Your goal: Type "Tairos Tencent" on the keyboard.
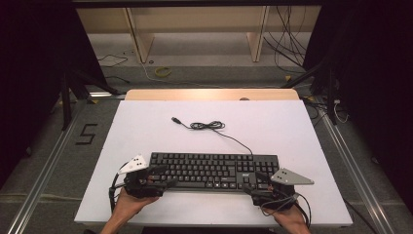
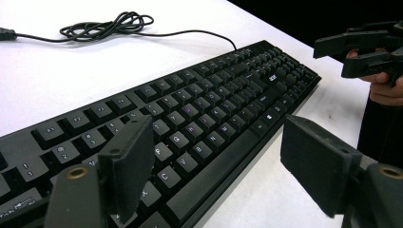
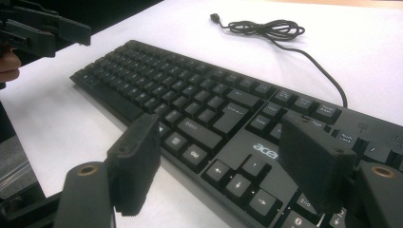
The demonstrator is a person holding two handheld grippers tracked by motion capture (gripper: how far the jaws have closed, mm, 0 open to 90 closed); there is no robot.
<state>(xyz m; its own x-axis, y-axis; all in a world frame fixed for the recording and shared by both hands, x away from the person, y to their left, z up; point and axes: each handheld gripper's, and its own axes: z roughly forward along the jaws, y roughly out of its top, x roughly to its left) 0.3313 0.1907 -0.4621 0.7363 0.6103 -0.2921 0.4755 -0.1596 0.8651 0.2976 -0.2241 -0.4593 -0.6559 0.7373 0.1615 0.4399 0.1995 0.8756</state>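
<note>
A black keyboard (image 1: pixel 214 170) lies along the near side of the white tabletop (image 1: pixel 146 131). Its cable runs back to a loose coil (image 1: pixel 207 126) and ends in a USB plug (image 1: pixel 175 119). My left gripper (image 1: pixel 166 176) is at the keyboard's left end. In the left gripper view the keyboard (image 2: pixel 214 95) has its front edge between the open jaws of that gripper (image 2: pixel 218 142), and nothing is held. My right gripper (image 1: pixel 253 181) is at the keyboard's right front corner. In the right gripper view it (image 3: pixel 223 137) stands open over the arrow keys of the keyboard (image 3: pixel 190 85).
The other hand's gripper appears far off in each gripper view: the right one (image 2: pixel 361 50) and the left one (image 3: pixel 47 28). A wooden strip (image 1: pixel 209 94) edges the table's far side. Beyond it are shelf legs, floor cables (image 1: pixel 292 48) and a "5" marking (image 1: pixel 86 134).
</note>
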